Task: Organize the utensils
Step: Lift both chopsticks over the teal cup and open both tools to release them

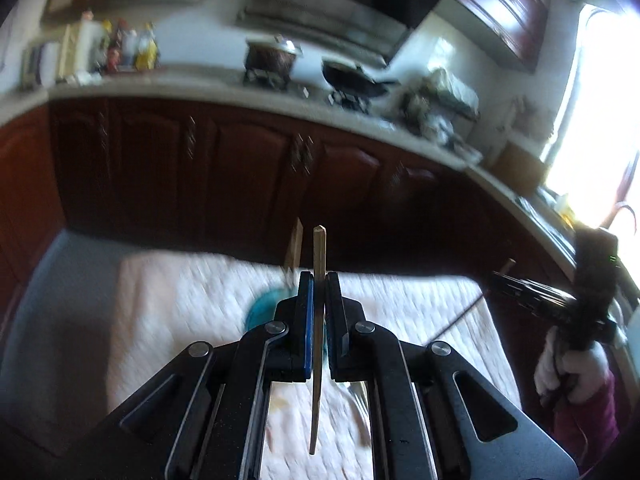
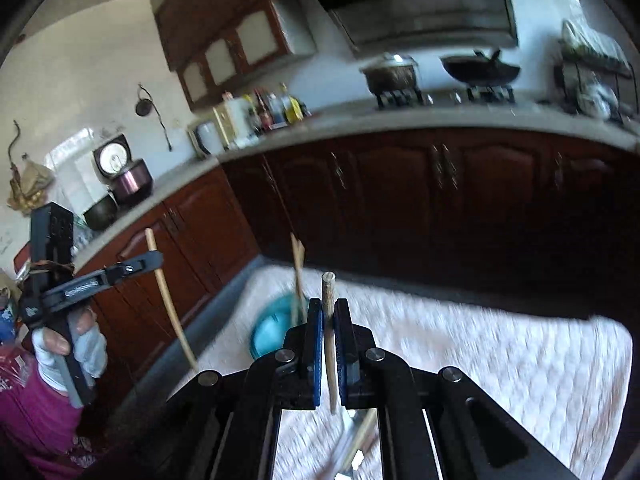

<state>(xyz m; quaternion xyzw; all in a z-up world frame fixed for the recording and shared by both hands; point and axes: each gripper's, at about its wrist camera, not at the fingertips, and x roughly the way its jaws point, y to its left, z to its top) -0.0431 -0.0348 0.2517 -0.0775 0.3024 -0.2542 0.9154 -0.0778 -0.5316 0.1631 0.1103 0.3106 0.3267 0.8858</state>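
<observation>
Two chopsticks held, one per tool. Left tool [image 1: 319,280] clamped on left chopstick [image 1: 319,320], stick upright, tip toward 12 o'clock. Right tool [image 2: 328,308] clamped on right chopstick [image 2: 329,340], also upright. Teal cup [image 2: 272,328] at 10 o'clock from right tool, more sticks [image 2: 298,276] standing in it. Blurred metal utensils [image 2: 356,444] below right tool. Quilted white cloth [image 2: 500,360] covers desk beneath. Dark wood cabinets [image 2: 400,184] behind.
</observation>
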